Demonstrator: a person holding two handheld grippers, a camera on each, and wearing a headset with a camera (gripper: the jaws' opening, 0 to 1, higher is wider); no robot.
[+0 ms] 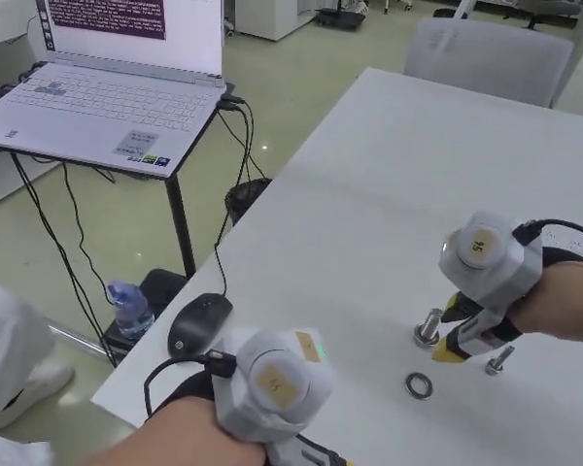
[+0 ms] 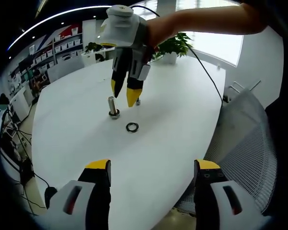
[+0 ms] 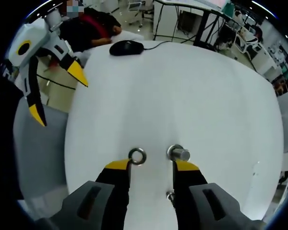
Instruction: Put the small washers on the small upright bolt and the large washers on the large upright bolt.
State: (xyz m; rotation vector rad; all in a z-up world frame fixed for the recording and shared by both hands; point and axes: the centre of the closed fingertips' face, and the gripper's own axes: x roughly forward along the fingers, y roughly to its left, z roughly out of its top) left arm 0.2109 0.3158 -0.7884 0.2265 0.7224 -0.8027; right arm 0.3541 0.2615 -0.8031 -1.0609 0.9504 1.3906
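Your right gripper [image 3: 151, 165] is released, its jaws apart and empty. Its tips are just short of one washer [image 3: 137, 156] and one large upright bolt [image 3: 178, 153], with one small bolt [image 3: 169, 195] close by. Your left gripper [image 2: 153, 165] is spread too, holding nothing. The round cap labels and the laptop [image 1: 107, 97] text can't be read.

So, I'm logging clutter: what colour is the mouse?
The mouse is black, clearest in the head view.

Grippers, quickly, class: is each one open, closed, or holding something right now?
Left gripper: open, holding nothing.
Right gripper: open, holding nothing.
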